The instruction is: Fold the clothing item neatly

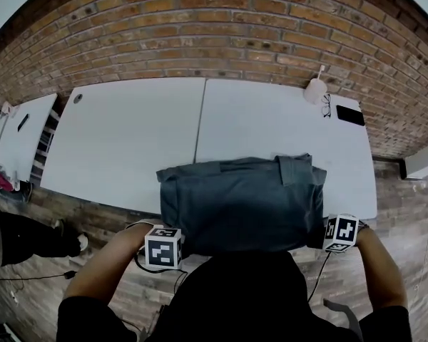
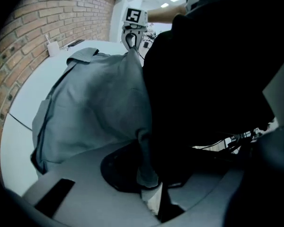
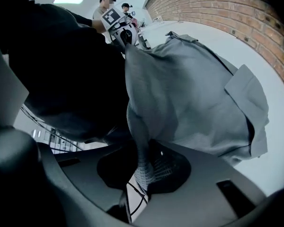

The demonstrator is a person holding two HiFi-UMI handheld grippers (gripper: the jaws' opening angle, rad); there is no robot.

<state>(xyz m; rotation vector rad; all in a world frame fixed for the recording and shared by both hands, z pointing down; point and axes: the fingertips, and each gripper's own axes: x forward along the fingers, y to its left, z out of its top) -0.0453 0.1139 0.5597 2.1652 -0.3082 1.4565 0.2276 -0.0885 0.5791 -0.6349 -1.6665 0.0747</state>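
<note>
With the left tool [image 2: 149,189] and right tool [image 3: 141,179] each clamped on a near corner of the grey garment [image 1: 242,201] at lower centre, folding appeared only partly complete.

Person's black short-sleeved top [image 1: 235,301], grey moulded-plastic left gripper [image 2: 150,195] and right gripper [image 3: 139,183], each topped by a white cube [image 1: 162,247] printed with black square markers, thin dark cables [image 1: 316,280] trailing below

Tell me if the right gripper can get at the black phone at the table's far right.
Probably not yet. The right gripper is shut on a corner of the grey garment at the near edge of the table. Nothing blocks the way to the black phone, but the jaws are occupied.
</note>
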